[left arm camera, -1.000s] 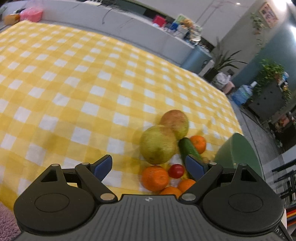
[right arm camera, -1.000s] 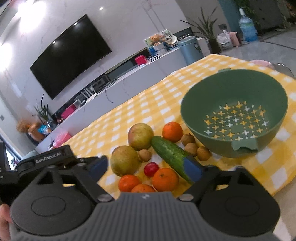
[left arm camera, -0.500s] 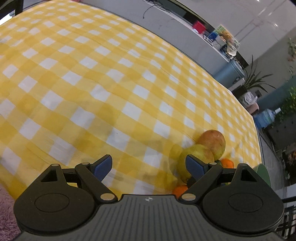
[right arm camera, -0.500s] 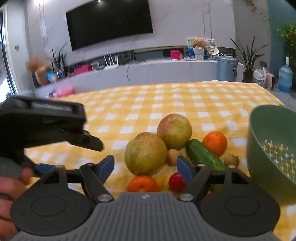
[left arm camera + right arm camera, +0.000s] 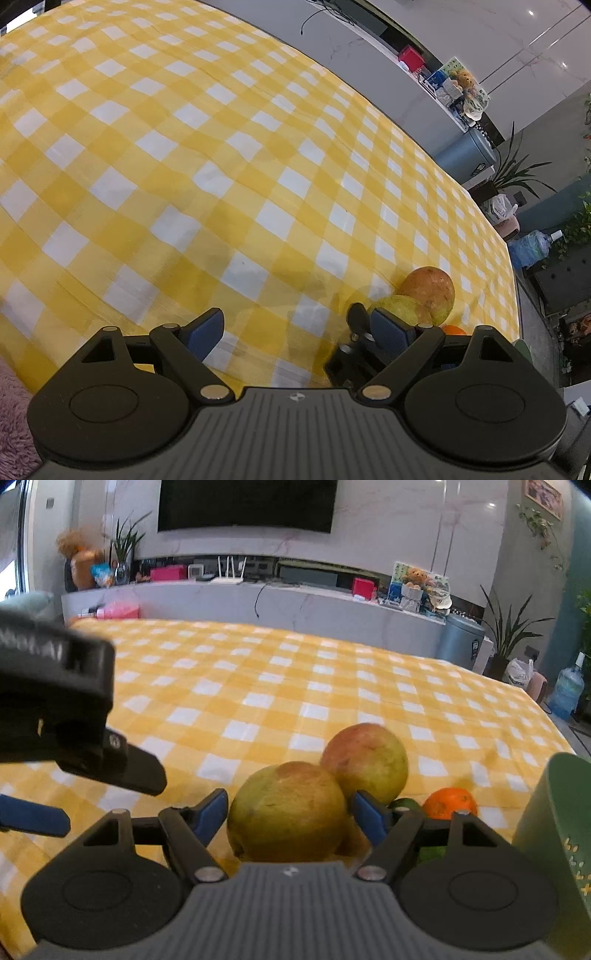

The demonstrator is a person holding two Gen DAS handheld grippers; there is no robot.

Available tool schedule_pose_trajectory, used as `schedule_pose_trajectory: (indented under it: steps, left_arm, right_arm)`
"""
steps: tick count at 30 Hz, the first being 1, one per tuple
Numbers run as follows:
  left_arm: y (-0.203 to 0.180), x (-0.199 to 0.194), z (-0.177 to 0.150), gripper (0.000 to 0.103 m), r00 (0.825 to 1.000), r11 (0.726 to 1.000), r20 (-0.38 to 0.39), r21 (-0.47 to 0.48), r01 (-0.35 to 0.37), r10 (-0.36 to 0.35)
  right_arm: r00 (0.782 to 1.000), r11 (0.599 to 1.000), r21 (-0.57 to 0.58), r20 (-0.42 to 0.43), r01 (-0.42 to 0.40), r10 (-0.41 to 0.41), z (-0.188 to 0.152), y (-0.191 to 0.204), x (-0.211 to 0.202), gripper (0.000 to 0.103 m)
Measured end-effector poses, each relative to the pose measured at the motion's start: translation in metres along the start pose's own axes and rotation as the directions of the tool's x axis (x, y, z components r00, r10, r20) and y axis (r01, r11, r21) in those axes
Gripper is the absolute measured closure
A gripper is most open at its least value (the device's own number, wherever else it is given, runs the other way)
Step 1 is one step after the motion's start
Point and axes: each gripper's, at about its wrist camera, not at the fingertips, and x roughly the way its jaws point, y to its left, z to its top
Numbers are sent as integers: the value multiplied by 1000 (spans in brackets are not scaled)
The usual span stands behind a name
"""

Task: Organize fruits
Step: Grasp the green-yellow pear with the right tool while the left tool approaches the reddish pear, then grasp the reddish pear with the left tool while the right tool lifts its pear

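Observation:
In the right wrist view a large yellow-green fruit (image 5: 288, 812) sits between the blue pads of my right gripper (image 5: 290, 814), which is open around it, not closed. A reddish-green fruit (image 5: 365, 762) lies just behind, an orange (image 5: 448, 803) and a bit of cucumber (image 5: 406, 805) to the right. The green colander bowl (image 5: 554, 834) stands at the right edge. My left gripper (image 5: 295, 330) is open and empty over bare cloth; it also shows in the right wrist view (image 5: 55, 709). Both large fruits (image 5: 428, 291) show at its right.
The yellow-and-white checked tablecloth (image 5: 184, 166) covers the table. A grey counter (image 5: 258, 602) with clutter, a TV, plants and a water bottle (image 5: 565, 692) stand beyond the far edge. The table's right edge drops to the floor.
My right gripper has moved down and in on the fruit pile, its fingers now around the yellow-green fruit. My left gripper has swung left, away from the pile.

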Motion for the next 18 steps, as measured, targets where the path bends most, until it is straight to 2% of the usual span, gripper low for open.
schedule_pose_trajectory:
  steps: [2,3,5,10,15,18]
  left_arm:
    - [0,0,0,0,1000,1000,-2,-2,1,-1]
    - [0,0,0,0,1000,1000,-2,-3,2,-2]
    - [0,0,0,0,1000,1000,-3,-2,3,-3]
    - [-5,-4,-2,0,999,999,7,30,38,-38]
    - [-9,-12,-2,0,994,994,50,51,97,-100]
    - [-12,-15,-3,0,987,988,66,61,139,-143]
  right_arm:
    - [1000,999,-21,6,24,-24,-1,5,2,31]
    - [999,998,-31,19,45,-44,-1,7,2,37]
    - [998,998,-28,29,50,-49,-1,8,3,39]
    - [998,997,70,48,24,-27,-5,-3,-3,39]
    - [992,977,207,127,-51,25,-9,-21,-19,39]
    - [984,961,276,174,-27,-23,-10,-32,-33,39]
